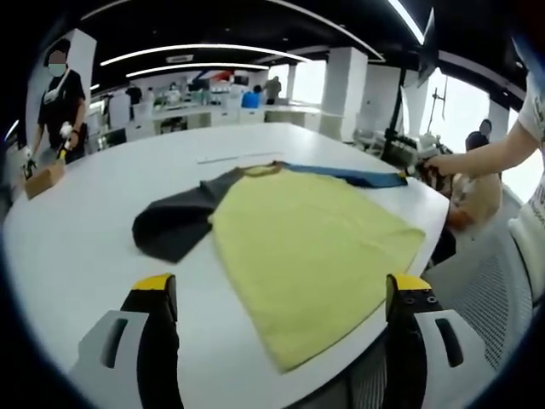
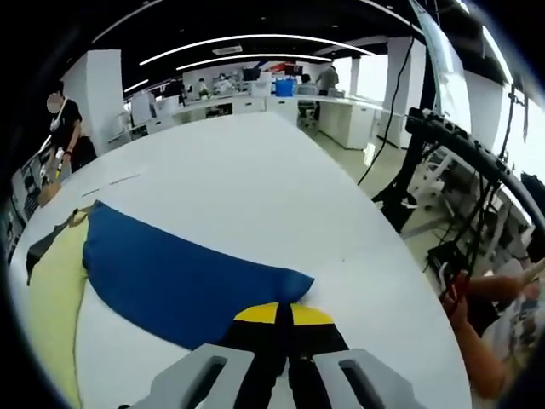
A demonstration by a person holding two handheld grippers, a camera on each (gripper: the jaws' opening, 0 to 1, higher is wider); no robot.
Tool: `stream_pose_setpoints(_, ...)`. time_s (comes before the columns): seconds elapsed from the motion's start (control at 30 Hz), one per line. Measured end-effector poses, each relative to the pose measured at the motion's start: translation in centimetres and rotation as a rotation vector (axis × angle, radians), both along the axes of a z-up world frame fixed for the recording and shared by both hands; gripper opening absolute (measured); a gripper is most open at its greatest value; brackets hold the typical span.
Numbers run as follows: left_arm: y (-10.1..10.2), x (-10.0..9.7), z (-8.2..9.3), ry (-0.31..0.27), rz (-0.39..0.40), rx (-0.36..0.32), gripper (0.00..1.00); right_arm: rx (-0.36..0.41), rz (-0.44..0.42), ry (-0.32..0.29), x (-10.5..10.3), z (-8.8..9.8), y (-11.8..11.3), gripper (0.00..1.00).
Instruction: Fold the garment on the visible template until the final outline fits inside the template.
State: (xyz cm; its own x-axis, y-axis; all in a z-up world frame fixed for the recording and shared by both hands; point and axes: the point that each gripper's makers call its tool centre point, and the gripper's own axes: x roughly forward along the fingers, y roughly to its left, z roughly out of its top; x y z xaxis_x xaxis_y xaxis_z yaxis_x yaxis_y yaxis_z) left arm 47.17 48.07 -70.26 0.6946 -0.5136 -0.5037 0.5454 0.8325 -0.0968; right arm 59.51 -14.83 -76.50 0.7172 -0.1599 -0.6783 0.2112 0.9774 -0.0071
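The garment [image 1: 315, 256] lies flat on the white counter [image 1: 102, 196], its yellow body spread toward the near edge, with a dark sleeve [image 1: 174, 226] on one side and a blue sleeve [image 2: 183, 277] on the other. No template outline can be made out on the counter surface in either view.

The left hand-held gripper [image 1: 281, 294] hovers above the near edge with its jaws wide apart and nothing between them. The right hand-held gripper [image 2: 278, 317] has its yellow-tipped jaws pressed together at the cuff end of the blue sleeve; the sleeve tip sits at the jaw tips and appears to be pinched, though the contact itself is hidden.

Risks from this state:

- The hem corner of the yellow body reaches the near edge of the counter. Pulling on the sleeve may drag that corner over the edge.
- A grip on one fabric layer only may slip when the sleeve is lifted, leaving a crumpled fold.
- With the left hand-held gripper not holding the body down, carrying the sleeve across may shift the whole garment rather than fold it.
- With the template unseen, the fold line may be misjudged.
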Motion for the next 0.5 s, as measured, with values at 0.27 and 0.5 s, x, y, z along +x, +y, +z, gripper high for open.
stream_pose_setpoints(0.27, -0.2, 0.2, 0.0, 0.003, -0.003, 0.005, 0.99, -0.039, 0.032, 0.010, 1.2, 0.7, -1.0, 0.00)
stream_pose_setpoints(0.5, -0.8, -0.3, 0.0, 0.012, -0.022, 0.022, 0.99, -0.042, 0.033, 0.018, 0.8, 0.9, -0.2, 0.00)
